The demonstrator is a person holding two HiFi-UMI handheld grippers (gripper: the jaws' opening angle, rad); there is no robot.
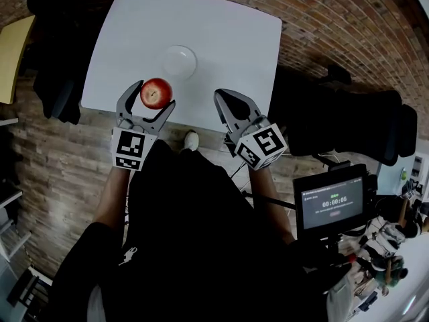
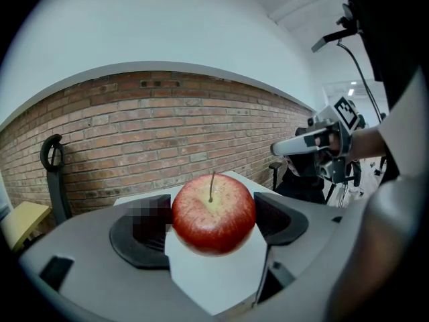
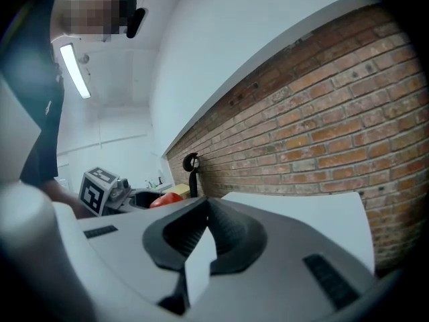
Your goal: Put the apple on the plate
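Two grippers are over the near edge of the white table (image 1: 228,39). The left gripper (image 1: 153,98) pinches the red apple (image 1: 156,92) between its jaws, in the air, just before the plate (image 1: 179,60). The right gripper (image 1: 221,99) has its jaws pressed together.

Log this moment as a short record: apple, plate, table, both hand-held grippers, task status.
apple: red, stem up, held off the table
left hand-held gripper: jaws closed on the apple from both sides
right hand-held gripper: jaws together, nothing between them, held beside the left one
plate: pale, round, empty, just beyond the apple in the head view
table: white, bare apart from the plate
task status: apple not yet on the plate
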